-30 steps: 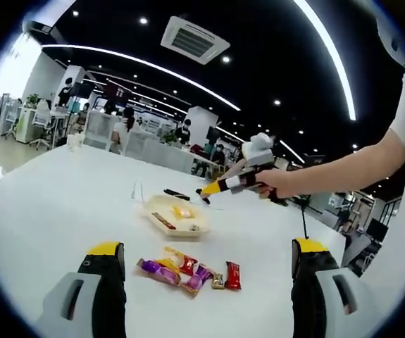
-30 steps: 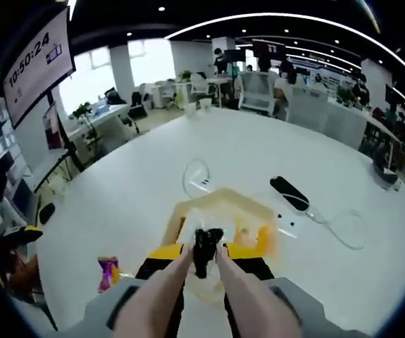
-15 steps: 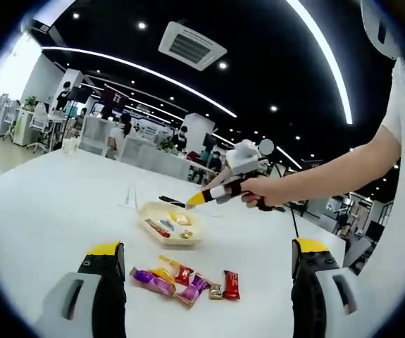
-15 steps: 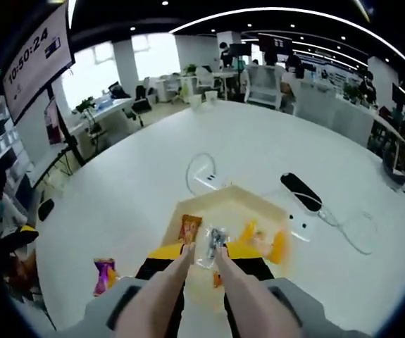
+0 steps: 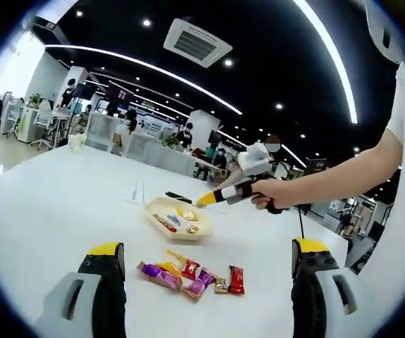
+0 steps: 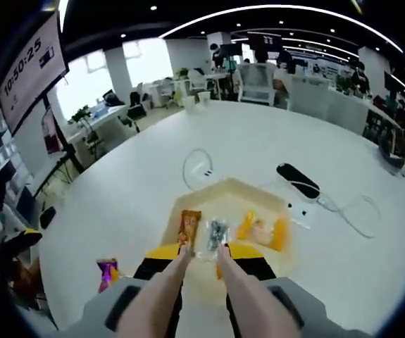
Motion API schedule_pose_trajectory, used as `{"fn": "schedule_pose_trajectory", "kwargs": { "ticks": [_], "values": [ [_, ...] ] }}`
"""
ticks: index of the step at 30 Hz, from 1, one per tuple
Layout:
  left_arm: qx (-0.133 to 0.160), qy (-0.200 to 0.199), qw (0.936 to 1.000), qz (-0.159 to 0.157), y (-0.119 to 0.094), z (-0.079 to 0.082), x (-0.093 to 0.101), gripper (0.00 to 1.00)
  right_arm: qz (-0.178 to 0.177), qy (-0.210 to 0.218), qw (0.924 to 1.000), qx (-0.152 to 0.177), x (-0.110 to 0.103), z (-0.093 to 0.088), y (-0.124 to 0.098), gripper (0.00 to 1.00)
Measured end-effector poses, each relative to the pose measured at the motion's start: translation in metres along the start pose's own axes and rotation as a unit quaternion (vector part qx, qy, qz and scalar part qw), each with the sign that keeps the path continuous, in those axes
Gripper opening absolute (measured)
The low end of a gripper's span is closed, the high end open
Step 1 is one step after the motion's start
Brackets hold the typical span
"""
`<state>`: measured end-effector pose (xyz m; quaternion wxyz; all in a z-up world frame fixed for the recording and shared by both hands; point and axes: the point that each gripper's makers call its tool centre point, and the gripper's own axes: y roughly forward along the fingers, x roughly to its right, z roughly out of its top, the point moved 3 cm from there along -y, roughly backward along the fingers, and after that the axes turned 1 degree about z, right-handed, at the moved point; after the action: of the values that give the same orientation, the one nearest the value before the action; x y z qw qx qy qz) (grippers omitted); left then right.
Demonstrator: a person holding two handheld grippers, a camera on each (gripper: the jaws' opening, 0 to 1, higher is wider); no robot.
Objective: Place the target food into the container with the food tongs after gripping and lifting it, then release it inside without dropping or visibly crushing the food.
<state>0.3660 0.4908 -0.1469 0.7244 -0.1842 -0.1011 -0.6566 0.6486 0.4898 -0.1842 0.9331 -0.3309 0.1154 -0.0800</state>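
Beyond the left gripper (image 5: pixel 209 296), whose jaws stand wide apart over bare table (image 5: pixel 40 204), a loose pile of wrapped sweets (image 5: pixel 191 274) is seen, and farther on the tray (image 5: pixel 161 211) with several pieces already in it. The right gripper (image 5: pixel 239 191) is held by a hand (image 5: pixel 276 193), with the tongs (image 5: pixel 209 198) reaching from it so that their tip hangs just over the tray's far edge. From this view it cannot be told whether the tongs are wide or narrow. Against the picture of half a second ago, the whole scene has shifted slightly, which is taken as camera motion; the tongs are still poised at the tray.

Ahead of the right gripper (image 6: pixel 201 255), the tongs (image 6: pixel 200 264) are seen with their tips parted by a narrow gap and nothing between them. A clear-wrapped sweet (image 6: pixel 216 232) lies on the tray (image 6: pixel 265 193) floor just past the tips, with an orange-wrapped bar (image 6: pixel 189 224) to its left and yellow pieces (image 6: pixel 262 231) to its right. A purple sweet (image 6: pixel 107 270) is left on the table, to the left of the tongs. One second ago a dark piece was pinched at the closed tips; half a second ago the clear sweet was at the tips, just being let go. The release is now judged complete, with no sign of crushing. A black remote (image 6: pixel 297 181) and a cable (image 6: pixel 357 215) lie beyond the tray.
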Motion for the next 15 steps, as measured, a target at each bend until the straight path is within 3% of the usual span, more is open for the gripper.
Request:
{"fn": "schedule_pose_trajectory", "kwargs": {
  "ticks": [8,10,15],
  "values": [
    [-0.009,0.011,0.9999,-0.01,-0.007,-0.002,0.006,0.99,0.0,0.006,0.9997,0.024,-0.016,-0.003,-0.024,0.23],
    [-0.013,0.008,0.9998,-0.015,-0.008,-0.004,0.007,0.99,0.002,0.006,0.9996,0.028,-0.016,-0.006,-0.02,0.23],
    [-0.019,0.006,0.9995,-0.023,-0.011,-0.006,0.009,0.99,-0.007,0.019,0.9991,0.037,-0.017,-0.009,-0.036,0.23]
  ]
}}
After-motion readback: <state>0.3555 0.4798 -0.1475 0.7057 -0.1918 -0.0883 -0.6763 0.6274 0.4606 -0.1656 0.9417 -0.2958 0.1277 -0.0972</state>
